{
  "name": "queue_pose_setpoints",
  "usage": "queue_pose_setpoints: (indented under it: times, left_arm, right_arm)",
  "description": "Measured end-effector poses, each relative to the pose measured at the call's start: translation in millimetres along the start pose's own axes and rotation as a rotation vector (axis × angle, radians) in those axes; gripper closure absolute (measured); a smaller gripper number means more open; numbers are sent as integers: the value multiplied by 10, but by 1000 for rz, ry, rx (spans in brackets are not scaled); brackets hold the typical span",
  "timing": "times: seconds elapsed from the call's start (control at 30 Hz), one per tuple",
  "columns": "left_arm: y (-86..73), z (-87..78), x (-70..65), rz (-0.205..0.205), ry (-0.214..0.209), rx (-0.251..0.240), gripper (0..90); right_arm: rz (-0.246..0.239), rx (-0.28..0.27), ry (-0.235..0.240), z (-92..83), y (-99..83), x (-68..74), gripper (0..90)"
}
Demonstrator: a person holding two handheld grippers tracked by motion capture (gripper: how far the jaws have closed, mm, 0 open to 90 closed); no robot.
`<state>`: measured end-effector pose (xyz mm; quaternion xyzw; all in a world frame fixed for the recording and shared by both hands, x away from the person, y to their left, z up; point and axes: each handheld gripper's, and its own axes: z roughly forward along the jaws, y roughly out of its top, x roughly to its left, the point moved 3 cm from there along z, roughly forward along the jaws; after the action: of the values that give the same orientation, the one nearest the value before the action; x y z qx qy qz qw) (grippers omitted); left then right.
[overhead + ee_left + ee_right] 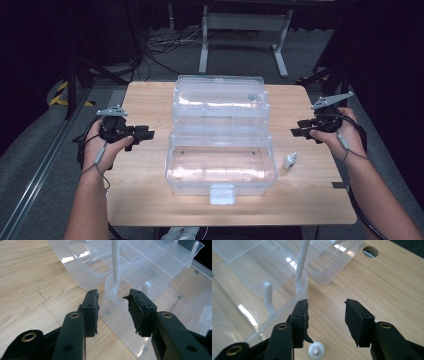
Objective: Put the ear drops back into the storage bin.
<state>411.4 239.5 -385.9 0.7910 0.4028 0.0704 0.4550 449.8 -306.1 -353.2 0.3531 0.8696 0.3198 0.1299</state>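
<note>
Clear plastic box (pixel 220 167) sits mid-table (pixel 145 200), lid (pixel 220 100) thrown open behind it, latch tab (pixel 222 194) on its near wall. Everything below is placed off that box.

My left gripper (pixel 145 134) hovers just left of the box, above the wood, jaws pointing at its left wall; jaws stand well apart with nothing between the pads. In the left gripper view (pixel 113 307) the box's left rim corner shows through the gap, not touched.

My right gripper (pixel 299 132) hovers off the box's right side, jaws aimed at it, likewise parted wide, nothing gripped. In the right gripper view (pixel 327 315) bare wood lies between the jaws.

Small white dropper bottle (pixel 289 161) stands upright just right of the box's right wall, apart from it, below my right gripper; its cap (pixel 316 349) shows near the left jaw tip.
</note>
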Motion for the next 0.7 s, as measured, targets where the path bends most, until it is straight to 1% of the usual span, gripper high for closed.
queue_pose_setpoints:
  times: [0.07, 0.1, 0.13, 0.17, 0.33, 0.47, 0.5, 0.6, 0.63, 0.7]
  left_arm:
    - [-6, -2, -2, -3, 1, 2, 602]
    - [-6, -2, -2, -3, 1, 2, 602]
    - [-11, -5, -3, -4, 3, 3, 602]
    - [-11, -5, -3, -4, 3, 3, 602]
    - [-36, -17, -2, -10, 4, 9, 602]
    - [-48, -25, -5, -11, 4, 12, 603]
    - [-48, -25, -5, -11, 4, 12, 603]
    - [-55, -35, -3, -11, 3, 12, 601]
    - [-55, -35, -3, -11, 3, 12, 601]
    - [-59, -34, -2, -14, 4, 14, 601]
  right_arm:
    - [-4, 19, 4, 26, -11, 10, 547]
    - [-4, 19, 4, 26, -11, 10, 547]
    - [-5, 42, 11, 51, -23, 22, 553]
    - [-5, 42, 11, 51, -23, 22, 553]
    - [-9, 76, 16, 97, -44, 46, 555]
    - [-17, 118, 26, 146, -78, 52, 561]
    - [-17, 118, 26, 146, -78, 52, 561]
    - [-23, 165, 31, 189, -114, 59, 563]
    - [-23, 165, 31, 189, -114, 59, 563]
    - [-20, 187, 41, 216, -137, 67, 566]
